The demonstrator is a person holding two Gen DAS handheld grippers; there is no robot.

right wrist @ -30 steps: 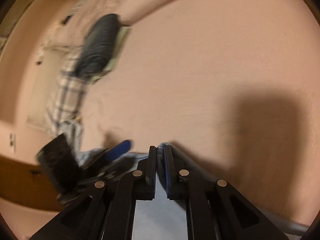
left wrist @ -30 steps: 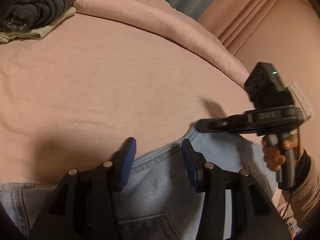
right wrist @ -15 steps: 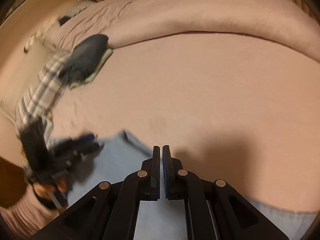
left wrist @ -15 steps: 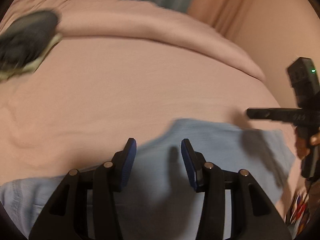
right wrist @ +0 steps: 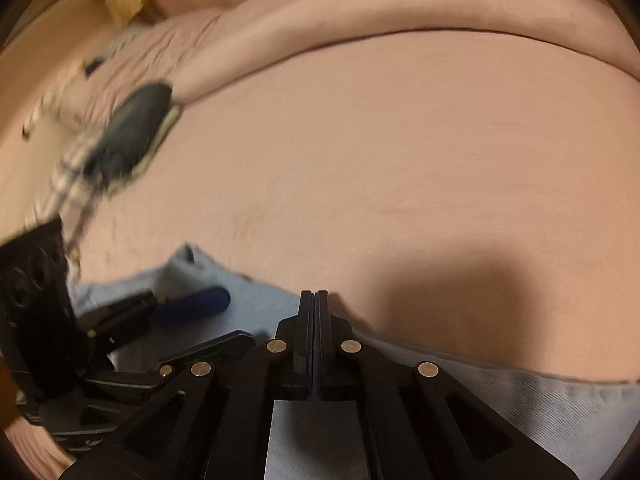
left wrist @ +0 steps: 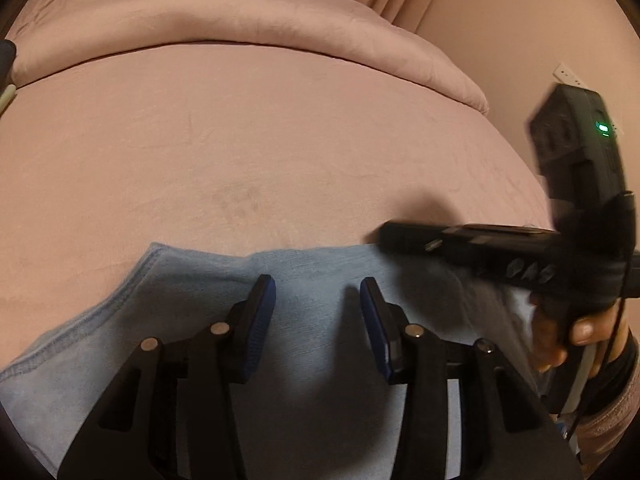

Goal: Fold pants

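Observation:
Light blue denim pants [left wrist: 180, 280] lie folded flat on the pink bed, with a plain side up and a stitched edge at the left. My left gripper [left wrist: 318, 304] hovers over them. Its blue-padded jaws are closing, and only the cloth below shows between them, ungripped. My right gripper [left wrist: 386, 236], held in a hand [left wrist: 560, 340], reaches in from the right over the pants' far edge. In the right wrist view the right gripper [right wrist: 315, 300] is shut with nothing between its fingers. The left gripper [right wrist: 224, 318] is over the pants [right wrist: 260, 304] at the lower left.
A rolled pink duvet [left wrist: 240, 16] borders the far side of the bed. A dark folded garment on a pale one [right wrist: 136, 132] lies at the far left beside plaid cloth [right wrist: 68, 168]. A wall socket [left wrist: 566, 74] is on the right wall. Bare pink sheet [left wrist: 280, 140] stretches beyond the pants.
The right gripper let go of the denim edge it pinched and closed fully. A plain layer now covers the pocket and waistband seen earlier. Both grippers moved across the bed.

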